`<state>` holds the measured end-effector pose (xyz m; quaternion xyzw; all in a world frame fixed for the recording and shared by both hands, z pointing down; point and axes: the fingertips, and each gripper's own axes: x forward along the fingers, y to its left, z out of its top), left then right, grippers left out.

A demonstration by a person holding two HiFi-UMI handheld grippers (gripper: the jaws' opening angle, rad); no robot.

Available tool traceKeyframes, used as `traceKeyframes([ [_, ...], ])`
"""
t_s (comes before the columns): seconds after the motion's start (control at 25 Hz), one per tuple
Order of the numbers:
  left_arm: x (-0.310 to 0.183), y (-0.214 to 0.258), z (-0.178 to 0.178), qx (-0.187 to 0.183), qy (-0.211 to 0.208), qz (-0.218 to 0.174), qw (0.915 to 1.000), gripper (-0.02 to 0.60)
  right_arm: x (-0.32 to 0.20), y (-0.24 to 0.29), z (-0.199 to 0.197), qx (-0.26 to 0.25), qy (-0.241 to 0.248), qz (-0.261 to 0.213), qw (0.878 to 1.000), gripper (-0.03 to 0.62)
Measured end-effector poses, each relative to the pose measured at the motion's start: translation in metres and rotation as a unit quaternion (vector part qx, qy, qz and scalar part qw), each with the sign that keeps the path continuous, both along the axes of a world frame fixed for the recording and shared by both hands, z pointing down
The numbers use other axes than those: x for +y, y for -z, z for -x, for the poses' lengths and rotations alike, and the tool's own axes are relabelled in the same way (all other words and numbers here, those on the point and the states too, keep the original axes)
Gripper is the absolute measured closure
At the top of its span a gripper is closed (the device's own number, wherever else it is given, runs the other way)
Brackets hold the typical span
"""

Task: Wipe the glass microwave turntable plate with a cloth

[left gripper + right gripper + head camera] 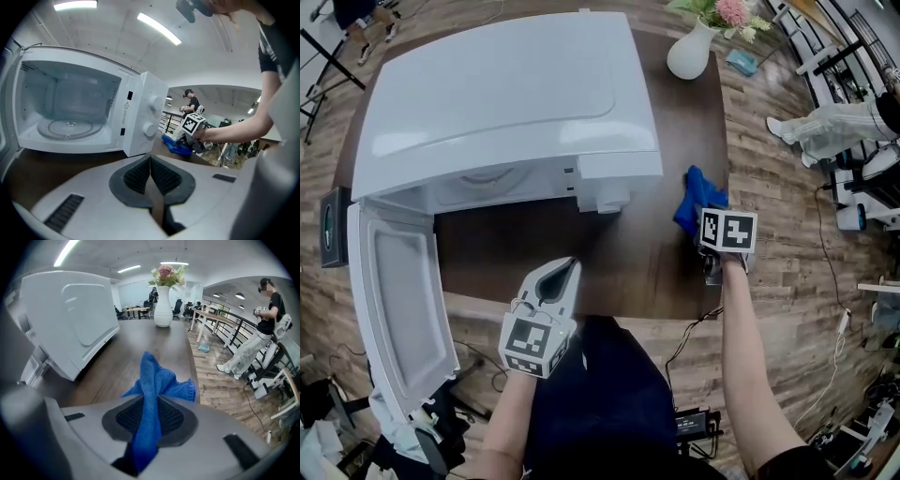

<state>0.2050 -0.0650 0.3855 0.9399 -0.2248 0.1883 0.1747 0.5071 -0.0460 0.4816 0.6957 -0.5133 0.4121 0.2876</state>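
Observation:
The white microwave stands on the dark table with its door swung open at the left. Inside it lies the glass turntable plate, seen in the left gripper view. My left gripper hovers in front of the open cavity with its jaws shut and nothing between them. A blue cloth lies on the table to the right of the microwave. My right gripper points steeply down at it, and its jaws are shut on a fold of the blue cloth.
A white vase with flowers stands at the table's far right corner. The table's right edge runs just beside the cloth, with wooden floor beyond. A person stands past a railing at the right.

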Motion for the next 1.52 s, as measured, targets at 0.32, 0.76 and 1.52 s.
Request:
traceKeyframes([
  [0.32,0.007,0.004,0.026,-0.006,0.04,-0.026,0.9988,0.575,0.005,0.017,0.002,0.028,0.024,-0.046,0.998,0.533],
  [0.76,0.001,0.02,0.067,-0.006,0.132,-0.06,0.9894,0.575,0.056,0.097,0.113,-0.045,0.202,-0.131,0.97,0.533],
  [1.52,-0.084,0.027,0.18,0.022,0.238,-0.106,0.9652,0.575,-0.153,0.129,0.393,-0.01,0.379,-0.262,0.887,0.531],
])
